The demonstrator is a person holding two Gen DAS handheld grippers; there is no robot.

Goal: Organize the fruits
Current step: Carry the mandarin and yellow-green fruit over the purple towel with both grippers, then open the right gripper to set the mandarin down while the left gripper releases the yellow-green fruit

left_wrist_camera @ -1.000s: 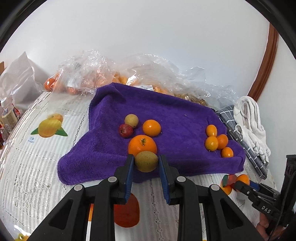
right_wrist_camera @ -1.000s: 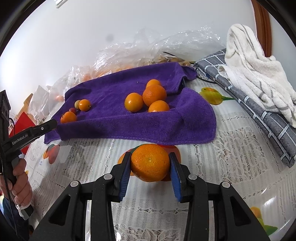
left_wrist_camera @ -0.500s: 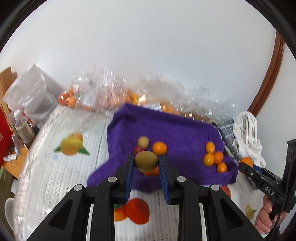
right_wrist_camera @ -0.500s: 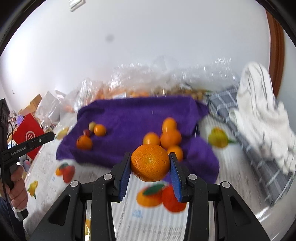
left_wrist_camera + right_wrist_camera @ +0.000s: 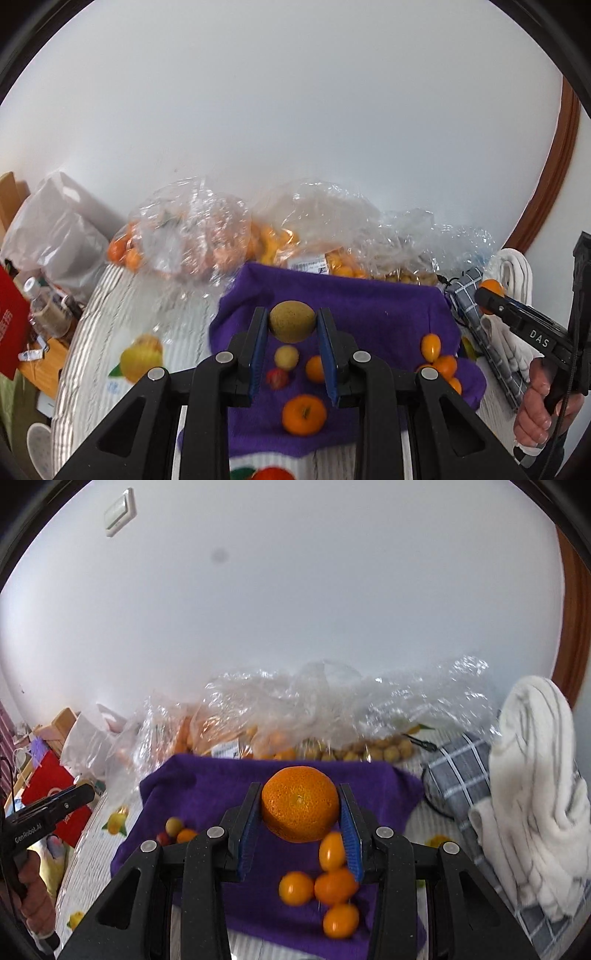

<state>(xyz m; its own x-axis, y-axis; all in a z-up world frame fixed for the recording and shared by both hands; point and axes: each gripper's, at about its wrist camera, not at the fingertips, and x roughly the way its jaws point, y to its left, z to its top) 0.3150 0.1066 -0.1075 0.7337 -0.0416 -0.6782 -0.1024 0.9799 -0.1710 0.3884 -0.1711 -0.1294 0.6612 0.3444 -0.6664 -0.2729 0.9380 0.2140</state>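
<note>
two fruits in the air, towel below

the left gripper (image 5: 292,325) pinched a kiwi (image 5: 292,320); the right gripper (image 5: 300,805) pinched a mandarin (image 5: 300,804). both hung above the purple towel (image 5: 369,314). best lowered beside matching fruit, kumquats (image 5: 325,882) near its right edge, and released gently.

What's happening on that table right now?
A person is sorting fruit with a gripper in each hand. The left gripper is shut on a kiwi, and the right gripper is shut on a big orange; both hang above the purple towel. On the towel lie two groups: small oranges on one side, mixed fruit on the other.
</note>
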